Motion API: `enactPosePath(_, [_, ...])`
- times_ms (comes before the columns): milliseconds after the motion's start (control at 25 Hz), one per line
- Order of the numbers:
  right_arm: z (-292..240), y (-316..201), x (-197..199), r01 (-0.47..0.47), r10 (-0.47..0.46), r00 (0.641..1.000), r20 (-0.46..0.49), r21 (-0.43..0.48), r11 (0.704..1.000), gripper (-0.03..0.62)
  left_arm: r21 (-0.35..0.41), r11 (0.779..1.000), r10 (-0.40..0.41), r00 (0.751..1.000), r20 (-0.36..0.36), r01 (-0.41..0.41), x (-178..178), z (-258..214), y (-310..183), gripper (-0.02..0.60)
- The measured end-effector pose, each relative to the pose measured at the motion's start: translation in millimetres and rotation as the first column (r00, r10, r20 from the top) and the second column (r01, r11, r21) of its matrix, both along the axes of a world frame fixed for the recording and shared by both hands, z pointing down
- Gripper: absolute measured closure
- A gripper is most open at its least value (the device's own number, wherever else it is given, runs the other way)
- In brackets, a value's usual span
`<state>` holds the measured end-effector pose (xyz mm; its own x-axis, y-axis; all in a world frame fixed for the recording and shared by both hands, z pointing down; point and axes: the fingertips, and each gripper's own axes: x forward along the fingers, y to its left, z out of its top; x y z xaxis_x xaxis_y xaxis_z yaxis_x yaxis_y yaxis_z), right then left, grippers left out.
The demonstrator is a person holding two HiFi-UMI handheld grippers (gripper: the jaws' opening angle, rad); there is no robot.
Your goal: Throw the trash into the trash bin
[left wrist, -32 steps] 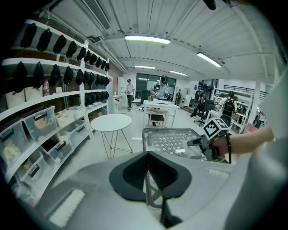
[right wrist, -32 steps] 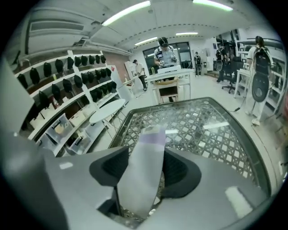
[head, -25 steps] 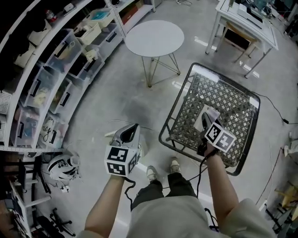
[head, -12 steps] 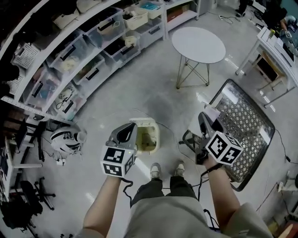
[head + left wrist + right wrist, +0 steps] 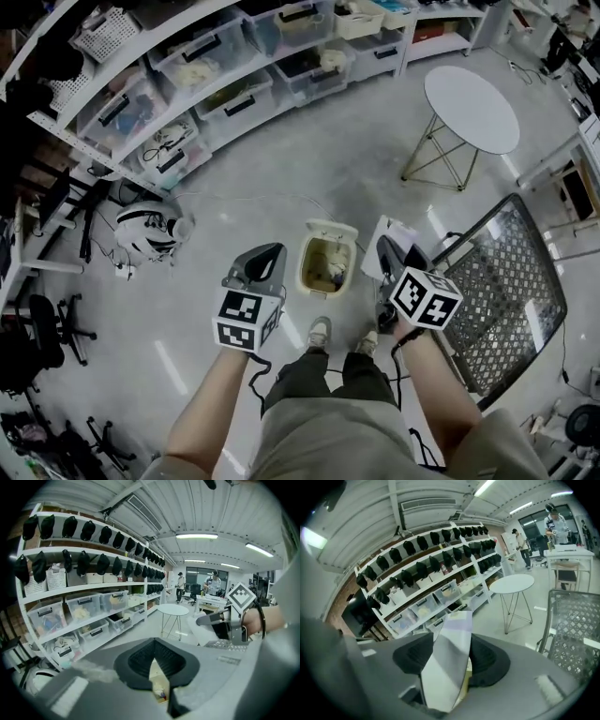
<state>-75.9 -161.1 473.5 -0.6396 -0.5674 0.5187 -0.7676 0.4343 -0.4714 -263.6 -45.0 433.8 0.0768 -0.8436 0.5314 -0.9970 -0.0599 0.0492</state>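
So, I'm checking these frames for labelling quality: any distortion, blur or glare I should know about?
Head view: strong fisheye, the shelves curve, corners dark. Left gripper view: the ceiling light glares, the left gripper is soft up close. Right gripper view: the held paper and fingers are out of focus, edges vignetted.

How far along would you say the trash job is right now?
Some trash already lies in the open trash bin. In hand: the right gripper clamps a white paper scrap beside the bin. Remaining: bring it over the opening and release. The left gripper is empty.
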Motion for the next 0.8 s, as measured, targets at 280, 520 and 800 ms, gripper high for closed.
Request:
enactPosePath(280, [103,27,-63,0.123,-0.135,0.985,-0.107,-0.115,0.986,0.356,-0.078,0.997,-0.031,0.999,-0.037,0.029,-32,69,12,0.580])
enactPosePath(520, [200,39,-89,0.169,-0.213,0.961,-0.179,-0.230,0.958,0.356,-0.162,0.987,-0.034,0.996,-0.076,0.022,-51,140,10,0.580])
enactPosePath(800, [301,61,-115,0.216,-0.304,0.927,-0.221,-0.349,0.912,0.356,-0.244,0.970,-0.048,0.992,-0.119,0.018,-60,226,14,0.580])
